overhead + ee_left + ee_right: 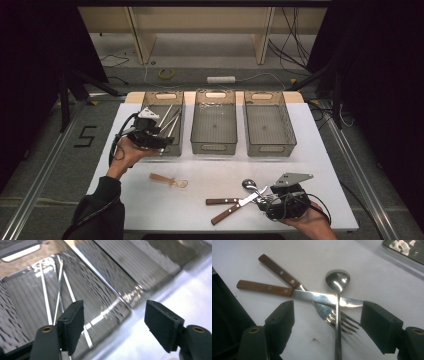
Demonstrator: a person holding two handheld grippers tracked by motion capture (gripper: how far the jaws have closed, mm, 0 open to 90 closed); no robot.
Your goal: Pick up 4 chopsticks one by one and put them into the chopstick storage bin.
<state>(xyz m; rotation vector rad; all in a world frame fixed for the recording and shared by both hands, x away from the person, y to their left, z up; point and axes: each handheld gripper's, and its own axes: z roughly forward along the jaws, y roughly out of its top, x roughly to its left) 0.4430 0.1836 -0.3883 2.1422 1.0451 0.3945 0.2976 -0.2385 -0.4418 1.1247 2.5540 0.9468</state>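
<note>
Cutlery pile (239, 196) lies crossed at the table's (165, 210) near edge under my open right gripper (327, 322), so I'd single out the spoon (337, 282) first, my left gripper (113, 322) standing open, empty, over the left bin (148, 98).

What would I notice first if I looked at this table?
Probably the little pile of shiny cutlery near the right gripper: a wooden-handled steak knife, a wooden-handled fork and a silver metal spoon lying crossed over each other. Next, the three clear plastic bins in a row at the far side, where the left gripper hovers open over the left bin holding thin metal sticks.
</note>
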